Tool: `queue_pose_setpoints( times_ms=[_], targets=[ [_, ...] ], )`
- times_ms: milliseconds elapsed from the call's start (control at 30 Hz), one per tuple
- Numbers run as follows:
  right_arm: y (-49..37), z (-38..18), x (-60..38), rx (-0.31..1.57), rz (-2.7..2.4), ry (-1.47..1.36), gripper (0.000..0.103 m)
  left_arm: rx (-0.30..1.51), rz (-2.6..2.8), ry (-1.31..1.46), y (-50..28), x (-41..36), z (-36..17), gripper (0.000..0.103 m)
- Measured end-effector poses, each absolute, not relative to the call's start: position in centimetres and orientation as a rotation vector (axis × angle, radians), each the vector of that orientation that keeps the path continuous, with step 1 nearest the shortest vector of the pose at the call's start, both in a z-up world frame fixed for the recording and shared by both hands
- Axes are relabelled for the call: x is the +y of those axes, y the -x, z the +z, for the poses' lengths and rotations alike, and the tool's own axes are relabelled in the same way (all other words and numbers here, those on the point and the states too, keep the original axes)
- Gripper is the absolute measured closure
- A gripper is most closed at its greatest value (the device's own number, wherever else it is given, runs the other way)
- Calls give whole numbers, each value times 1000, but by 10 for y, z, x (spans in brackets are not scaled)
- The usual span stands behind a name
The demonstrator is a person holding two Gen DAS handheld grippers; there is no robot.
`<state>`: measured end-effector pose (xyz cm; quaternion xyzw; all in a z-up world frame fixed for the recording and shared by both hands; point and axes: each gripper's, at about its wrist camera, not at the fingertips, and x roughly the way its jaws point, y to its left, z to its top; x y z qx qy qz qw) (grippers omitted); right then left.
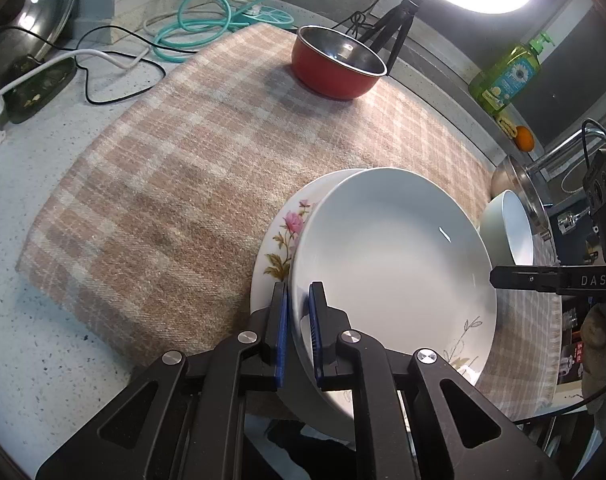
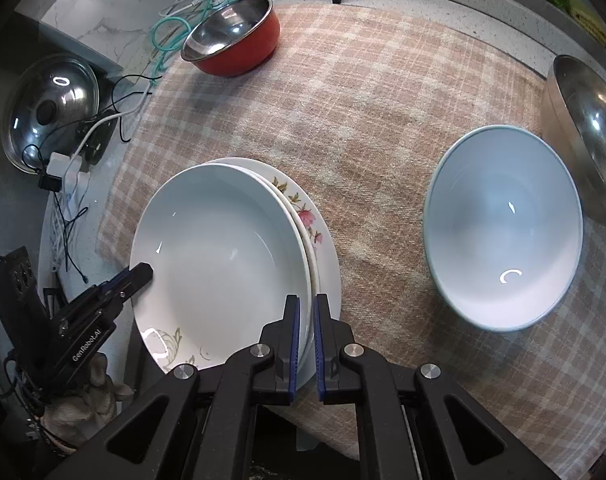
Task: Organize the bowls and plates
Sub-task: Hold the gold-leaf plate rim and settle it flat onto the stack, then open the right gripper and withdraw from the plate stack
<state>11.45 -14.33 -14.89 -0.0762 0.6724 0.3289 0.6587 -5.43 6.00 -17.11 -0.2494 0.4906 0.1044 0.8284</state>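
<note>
Two claws, my left claw (image 1: 299,304) and my right claw (image 2: 307,316), each pinch the rim of the deep white plate (image 2: 223,248). It sits on the flowered flat plate (image 2: 323,240), maybe lifted slightly. The pale blue bowl (image 2: 503,232) and red metal bowl (image 2: 235,40) are left to sort.

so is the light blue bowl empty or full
Empty: the light blue bowl shows a bare white inside with only light glints, seen from the right wrist view.

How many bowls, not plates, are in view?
3: a red bowl at the cloth's far edge, a pale blue bowl right of the plates, a steel bowl tilted beyond it.
</note>
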Motion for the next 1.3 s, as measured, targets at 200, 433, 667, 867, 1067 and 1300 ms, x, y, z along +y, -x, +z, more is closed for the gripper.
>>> queue_pose_setpoints(
  times_ms=[200,433,667,867,1067,1300],
  targets=[
    [-115,-149,-146,1513,744,163,95,1040,223,530,55,59,-171,94],
    [-117,-136,-162,1452,746,113,95,1049,230,536,58,62,-168,90],
    [-123,-127,-199,1399,702,-2,89,1032,241,496,62,67,-154,90],
    [-126,-115,-236,1296,628,-43,86,1008,246,460,59,71,-136,88],
    [-133,-103,-281,1207,564,-180,83,986,208,437,47,66,-120,85],
    [-141,-90,-321,1111,461,-212,82,954,129,351,18,40,-97,84]
  ],
)
